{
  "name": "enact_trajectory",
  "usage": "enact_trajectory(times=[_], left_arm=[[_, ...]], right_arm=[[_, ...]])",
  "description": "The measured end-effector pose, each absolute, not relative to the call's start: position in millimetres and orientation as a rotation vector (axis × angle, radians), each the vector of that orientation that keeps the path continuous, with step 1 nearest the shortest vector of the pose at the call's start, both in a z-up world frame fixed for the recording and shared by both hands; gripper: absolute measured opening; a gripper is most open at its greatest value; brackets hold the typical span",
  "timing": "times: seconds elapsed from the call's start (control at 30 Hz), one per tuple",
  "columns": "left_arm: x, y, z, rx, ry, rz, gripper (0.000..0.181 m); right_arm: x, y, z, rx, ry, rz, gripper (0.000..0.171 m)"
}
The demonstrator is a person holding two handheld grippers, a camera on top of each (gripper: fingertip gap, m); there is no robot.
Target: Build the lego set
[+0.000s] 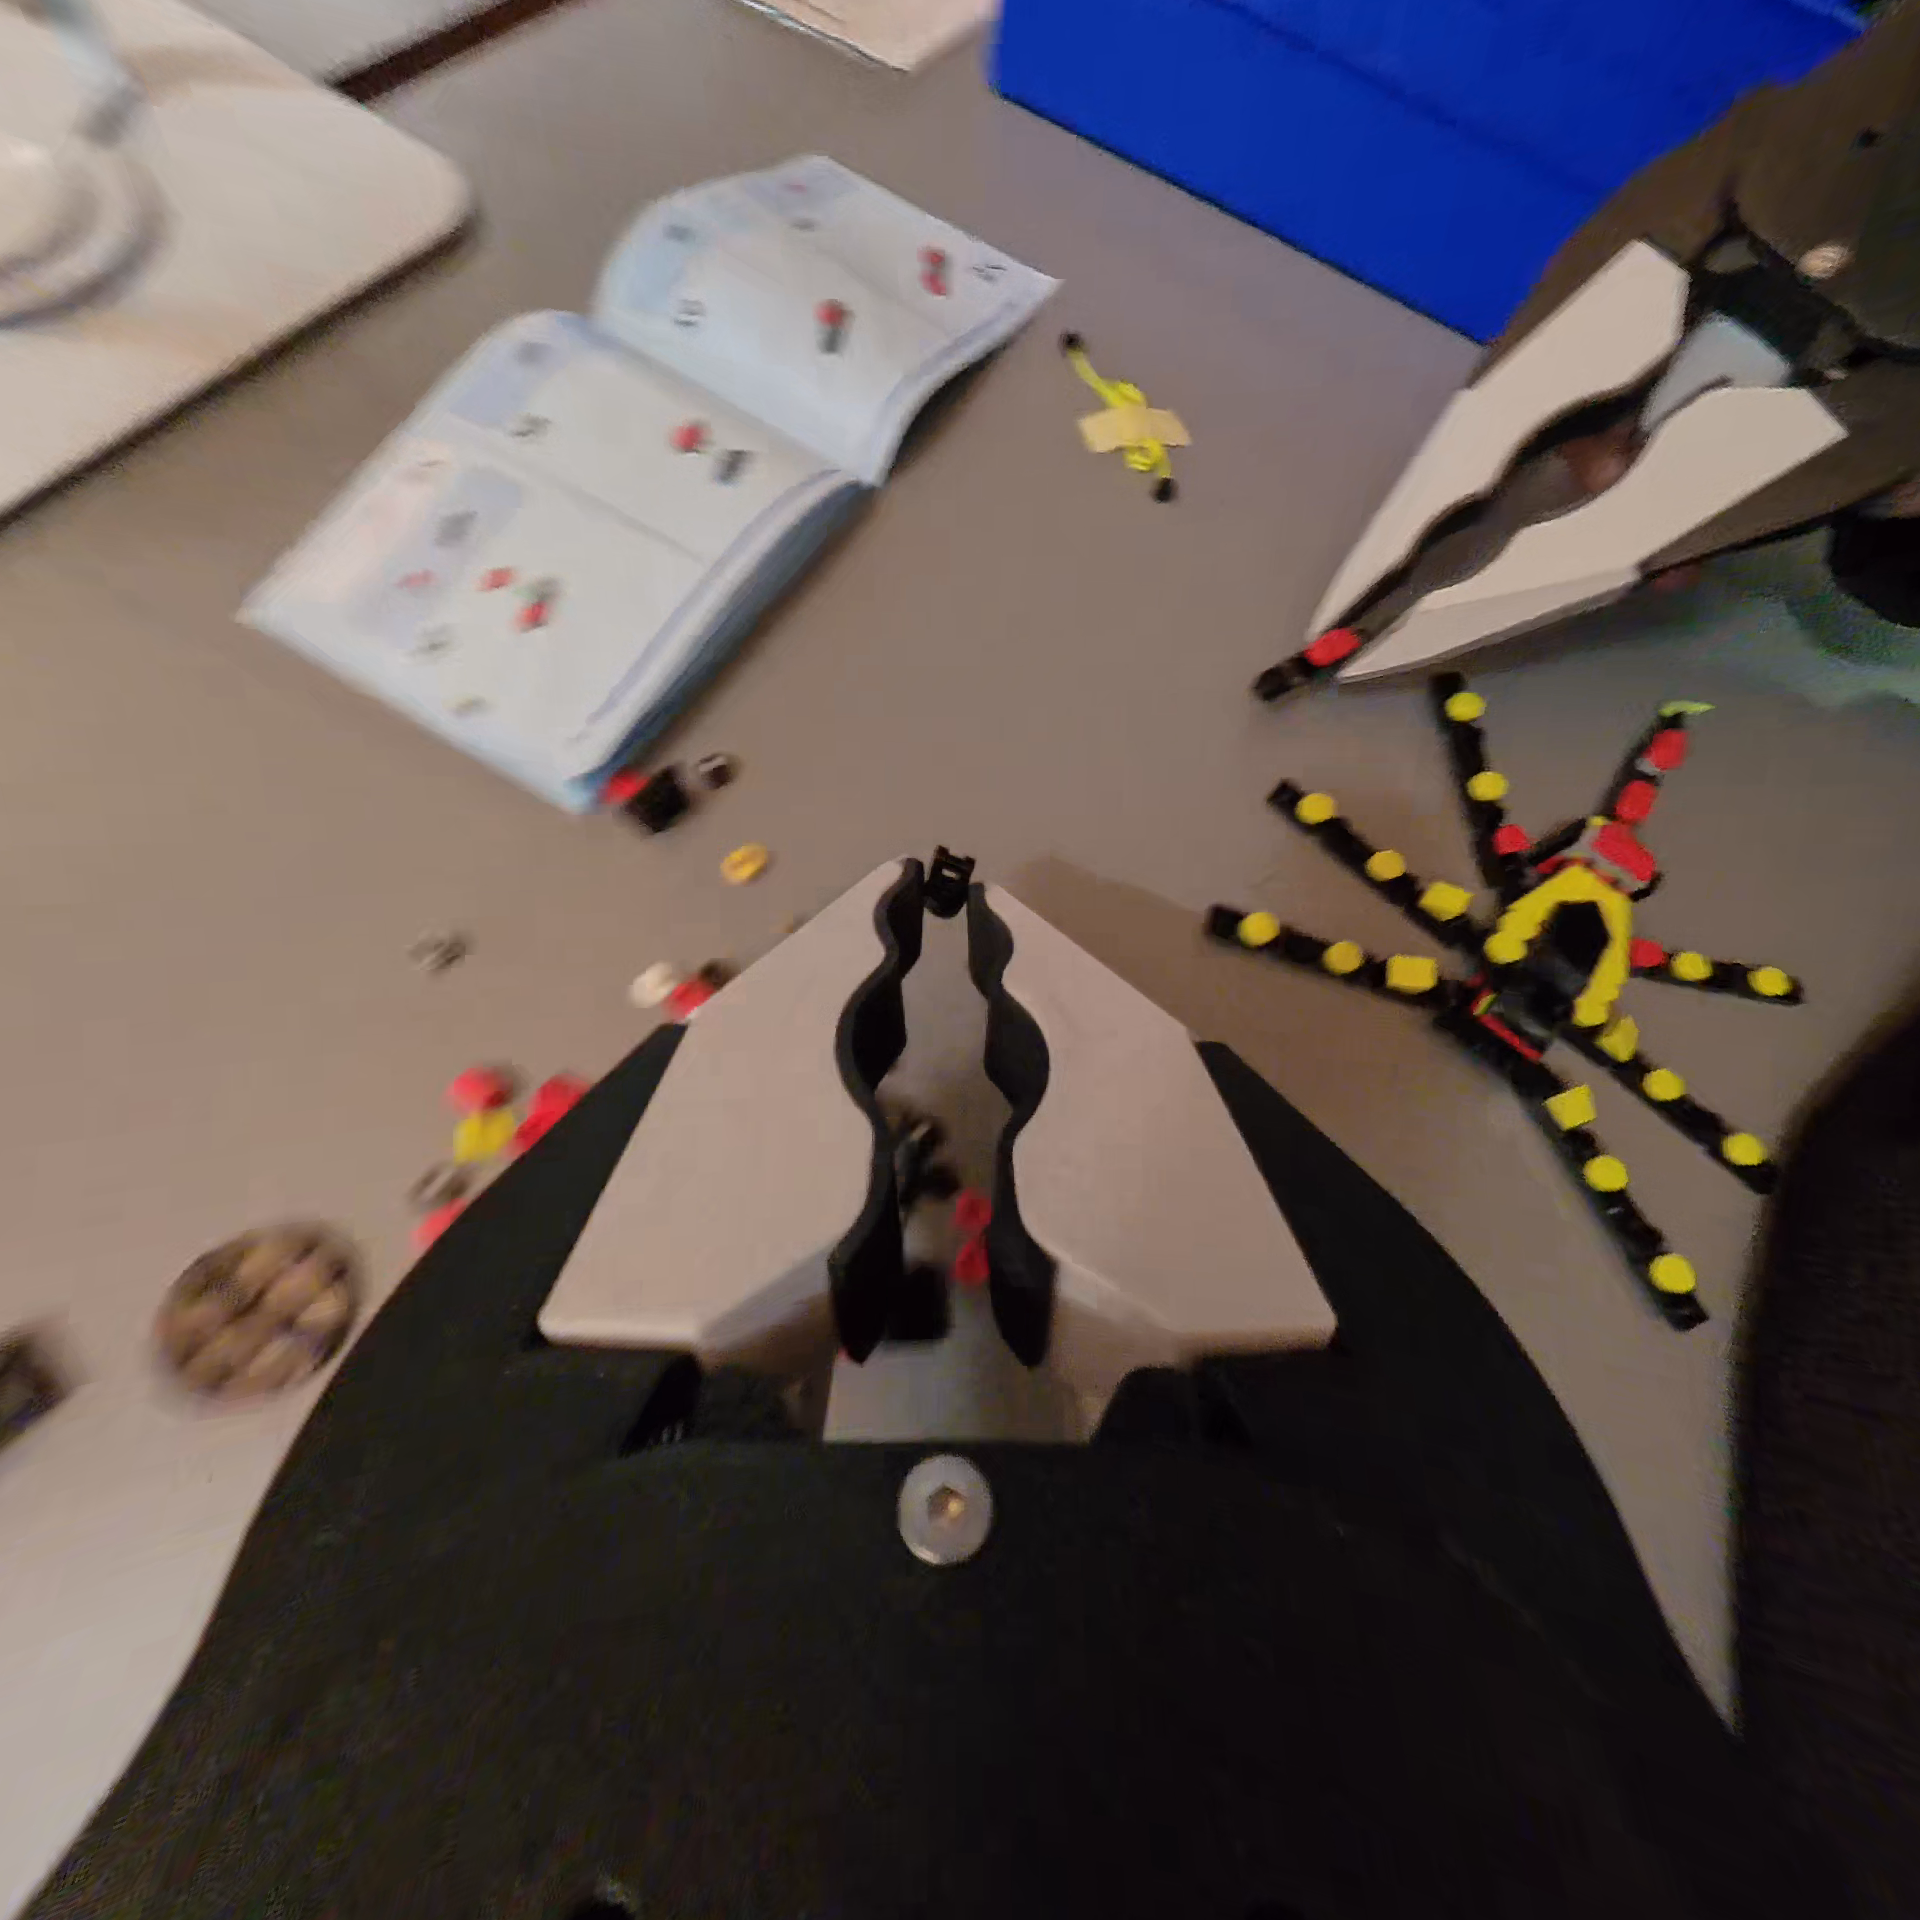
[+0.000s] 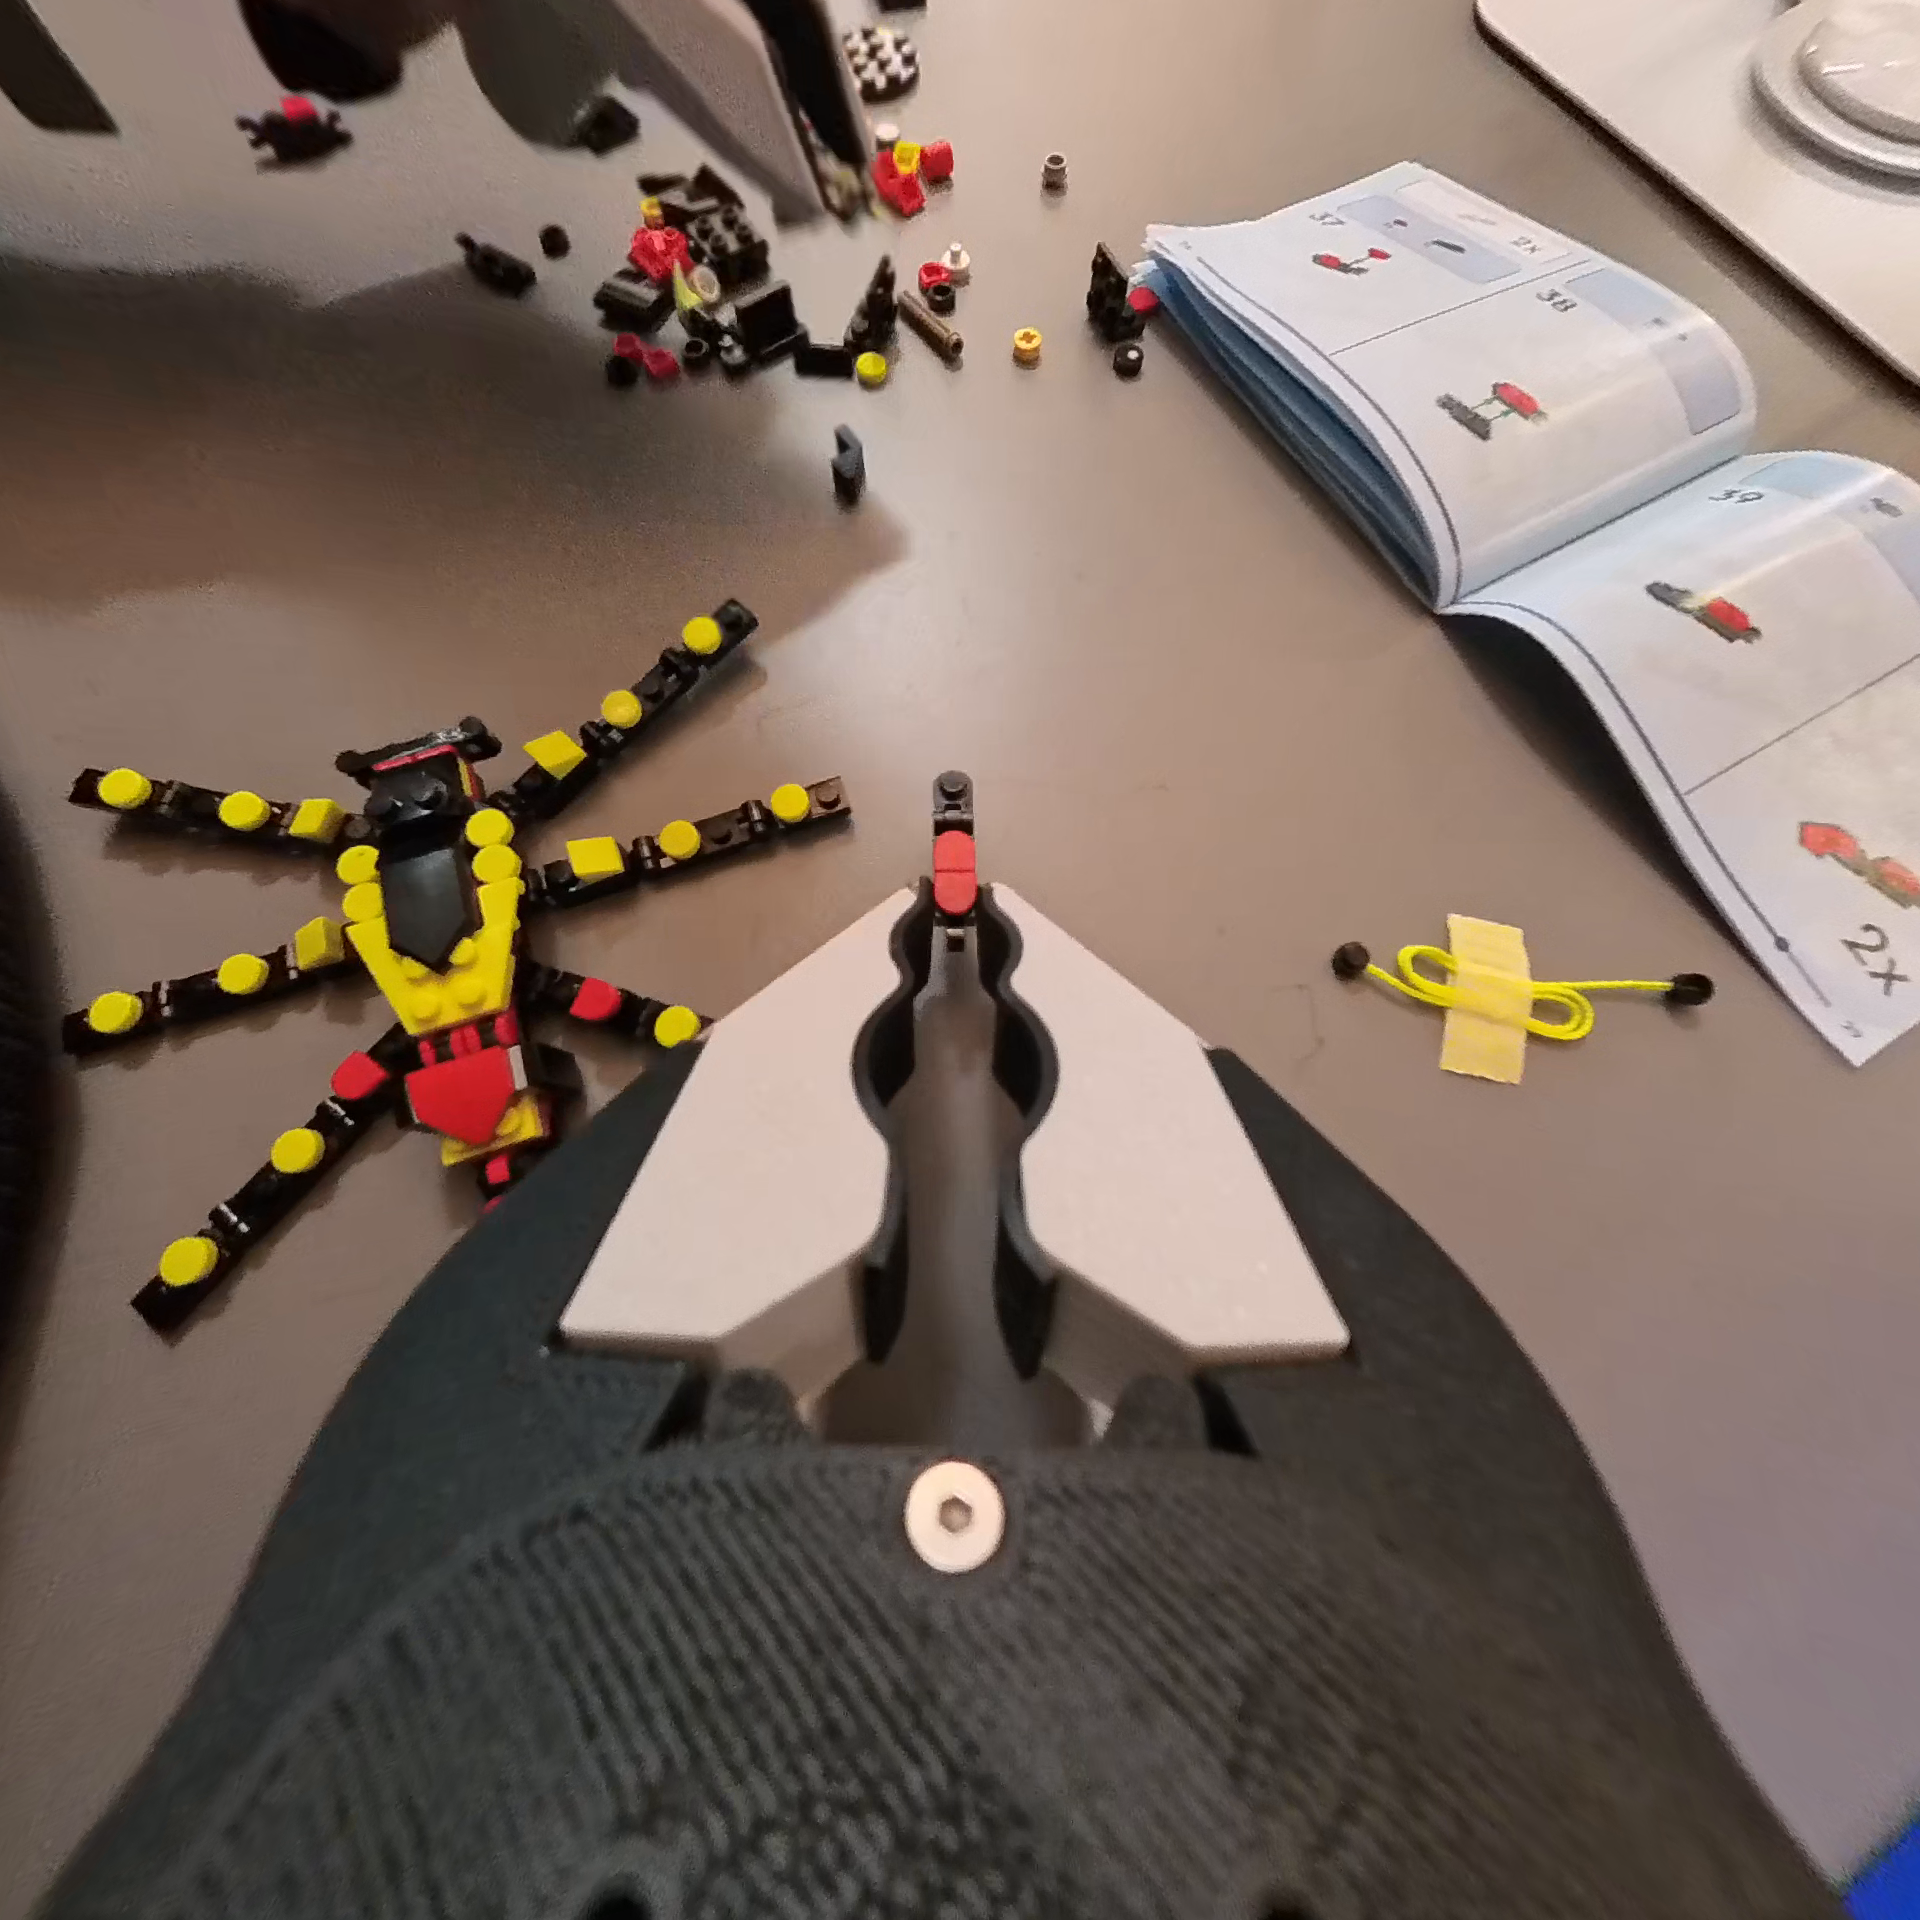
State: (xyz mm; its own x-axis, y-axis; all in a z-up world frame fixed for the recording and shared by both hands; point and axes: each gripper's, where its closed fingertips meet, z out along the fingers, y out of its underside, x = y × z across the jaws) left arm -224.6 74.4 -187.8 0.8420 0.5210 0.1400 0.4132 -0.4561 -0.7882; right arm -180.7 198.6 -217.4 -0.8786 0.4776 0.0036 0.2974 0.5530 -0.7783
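Observation:
A black, yellow and red lego spider (image 1: 1548,966) (image 2: 436,935) lies flat on the grey table. My left gripper (image 1: 948,891) is shut on a small black piece (image 1: 950,875) at its tips, above the table left of the spider. My right gripper (image 2: 954,902) is shut on a small red and black assembly (image 2: 954,852), right of the spider; it also shows in the left wrist view (image 1: 1320,655). A pile of loose black, red and yellow pieces (image 2: 769,270) (image 1: 499,1122) lies beyond the spider. The left gripper (image 2: 831,177) shows over that pile.
An open instruction booklet (image 1: 644,488) (image 2: 1558,436) lies on the table. A yellow string with taped middle (image 1: 1127,421) (image 2: 1496,992) lies near it. A blue box (image 1: 1403,125) stands at the back. A white tray (image 1: 208,239) (image 2: 1714,135) sits by the booklet.

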Motion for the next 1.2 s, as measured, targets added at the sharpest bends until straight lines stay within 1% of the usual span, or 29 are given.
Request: enact_trajectory(times=[0.1,0.23,0.3,0.43,0.6,0.93,1.07,1.2], left_arm=[[-231.6,18.8,-182.1,-2.041,-0.862,0.254,0.005],[-223.5,-39.9,-197.8,-2.019,-1.035,0.306,0.006],[-219.1,-55.6,-202.8,-2.032,-1.056,0.320,0.006],[-225.1,-68.1,-203.9,-2.012,-1.087,0.358,0.006],[-228.0,-83.6,-225.6,-2.102,-1.150,0.402,0.006],[-225.7,-83.4,-234.5,-2.116,-1.174,0.359,0.006],[-229.5,-85.5,-230.0,-2.095,-1.184,0.402,0.009],[-239.7,-81.6,-210.8,-2.016,-1.162,0.478,0.011]], right_arm=[[-181.9,197.8,-217.8,-0.664,-2.570,1.241,0.006],[-185.1,197.9,-219.5,-0.665,-2.555,1.224,0.006],[-186.0,198.0,-220.4,-0.674,-2.555,1.222,0.006],[-186.6,200.6,-225.2,-0.677,-2.567,1.177,0.006],[-184.9,200.2,-225.0,-0.653,-2.571,1.151,0.006],[-183.4,201.1,-228.9,-0.658,-2.588,1.113,0.006],[-184.1,201.5,-229.7,-0.662,-2.587,1.109,0.006],[-187.4,204.1,-232.5,-0.680,-2.582,1.095,0.006]])
